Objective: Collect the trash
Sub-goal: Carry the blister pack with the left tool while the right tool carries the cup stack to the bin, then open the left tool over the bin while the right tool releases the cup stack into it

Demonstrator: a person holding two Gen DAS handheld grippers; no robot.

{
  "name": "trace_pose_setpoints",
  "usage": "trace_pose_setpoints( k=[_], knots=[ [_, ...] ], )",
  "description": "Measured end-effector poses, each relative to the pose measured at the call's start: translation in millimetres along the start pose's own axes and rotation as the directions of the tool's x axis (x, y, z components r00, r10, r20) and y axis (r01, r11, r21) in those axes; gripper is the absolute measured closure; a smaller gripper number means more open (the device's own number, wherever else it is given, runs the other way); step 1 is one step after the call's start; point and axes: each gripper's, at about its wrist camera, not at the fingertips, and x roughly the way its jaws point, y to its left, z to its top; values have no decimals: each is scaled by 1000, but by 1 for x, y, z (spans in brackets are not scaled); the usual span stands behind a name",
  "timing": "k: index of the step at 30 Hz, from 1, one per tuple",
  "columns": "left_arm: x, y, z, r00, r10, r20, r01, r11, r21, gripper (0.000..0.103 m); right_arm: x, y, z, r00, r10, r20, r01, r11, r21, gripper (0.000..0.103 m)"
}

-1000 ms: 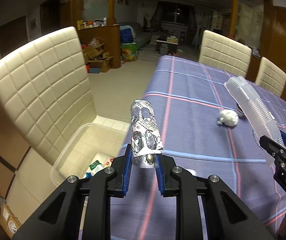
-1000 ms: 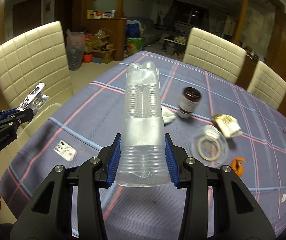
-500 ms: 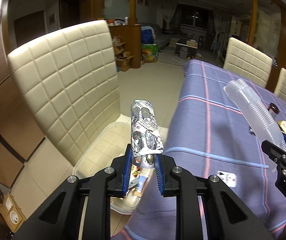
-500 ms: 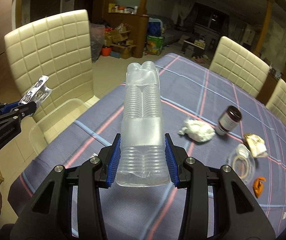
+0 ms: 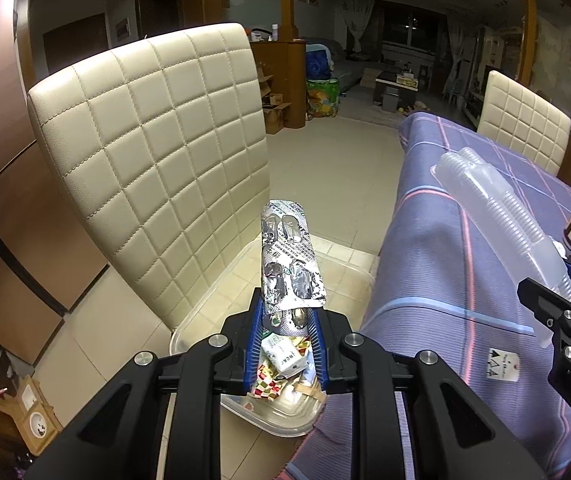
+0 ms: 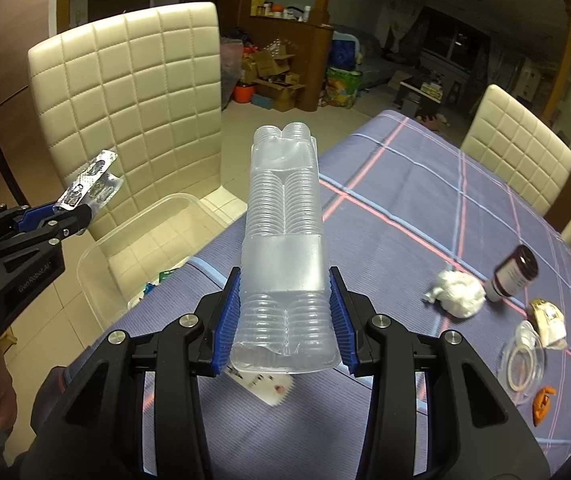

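Crumpled silver blister pack (image 5: 291,264) — emptied pockets

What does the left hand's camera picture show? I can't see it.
The left gripper pinches a silver pill sheet above a clear bin with trash inside, beside a cream chair. At the right, the other gripper holds a clear plastic tray.
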Motion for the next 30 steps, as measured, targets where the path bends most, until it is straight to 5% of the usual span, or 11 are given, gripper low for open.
trace_pose_setpoints(
  k=[30],
  knots=[
    [46,35,8,997,67,-45,-69,997,-45,82,45,40,35,994,104,-31,-106,992,-69,59]
  ],
)
